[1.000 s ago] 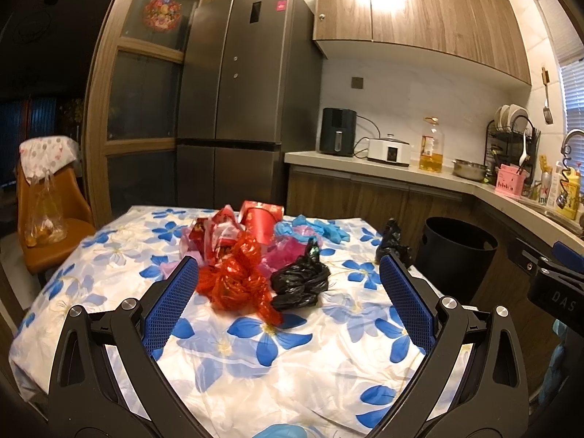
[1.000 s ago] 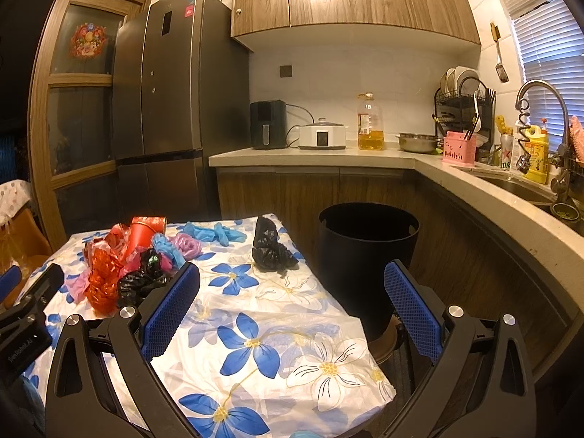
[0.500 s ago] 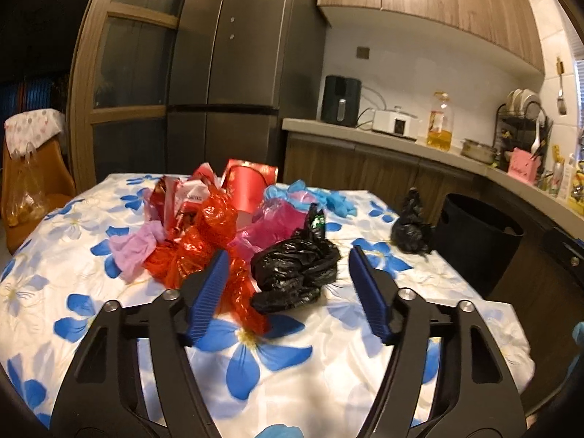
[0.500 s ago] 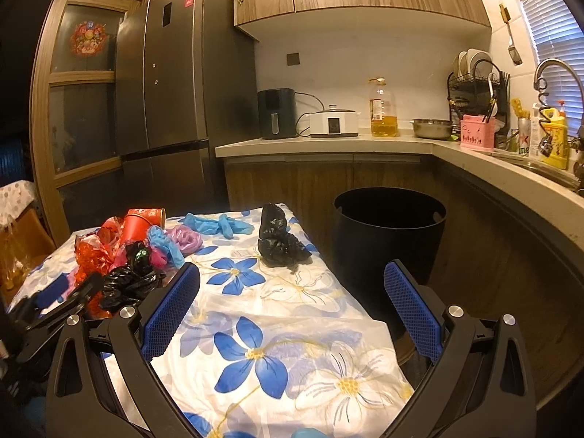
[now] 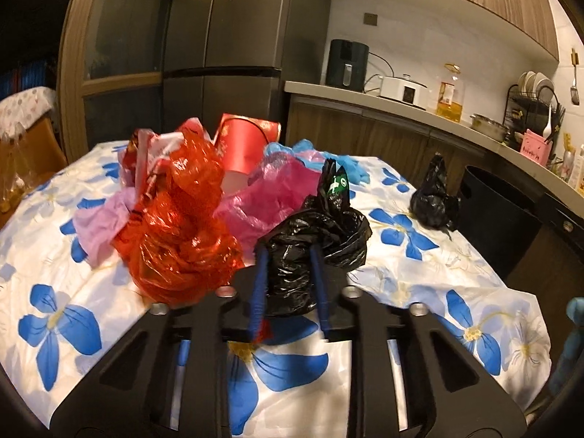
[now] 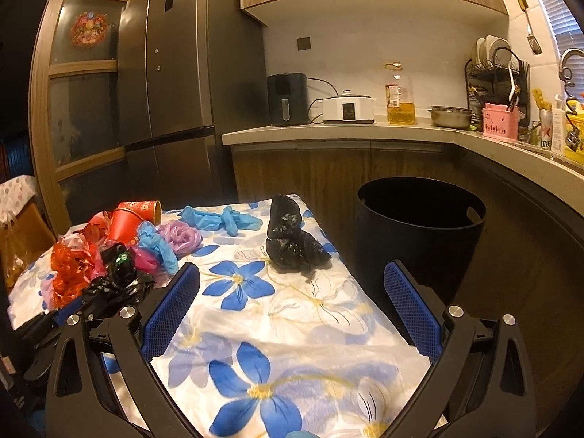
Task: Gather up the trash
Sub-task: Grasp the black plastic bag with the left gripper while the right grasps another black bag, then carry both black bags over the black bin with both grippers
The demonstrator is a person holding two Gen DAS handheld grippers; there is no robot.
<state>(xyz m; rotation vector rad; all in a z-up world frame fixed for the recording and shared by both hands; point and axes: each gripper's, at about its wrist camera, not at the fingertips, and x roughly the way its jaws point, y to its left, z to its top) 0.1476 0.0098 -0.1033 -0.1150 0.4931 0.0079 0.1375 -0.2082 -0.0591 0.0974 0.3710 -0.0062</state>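
Observation:
A heap of trash lies on the flowered tablecloth [image 5: 54, 314]: a crumpled red bag [image 5: 182, 230], a pink bag [image 5: 270, 189], a red paper cup [image 5: 244, 142] and blue gloves [image 6: 219, 219]. At the heap's near edge sits a crumpled black bag [image 5: 321, 226]. My left gripper [image 5: 288, 255] has its jaws closing on it, and both blue pads press into its lower part. A second black bag [image 6: 292, 244] lies alone near the table's right edge. My right gripper [image 6: 292, 270] hovers open in front of it, holding nothing.
A black bin [image 6: 419, 241] stands on the floor just right of the table. Behind it a counter [image 6: 328, 131] carries appliances, an oil bottle and a dish rack. A dark fridge [image 5: 226, 54] stands beyond the table, and an orange chair [image 5: 22, 153] at the left.
The left gripper moved forward and down to the heap, and its jaws went from wide open to pinching the near black bag. The right gripper advanced toward the lone black bag, still open.

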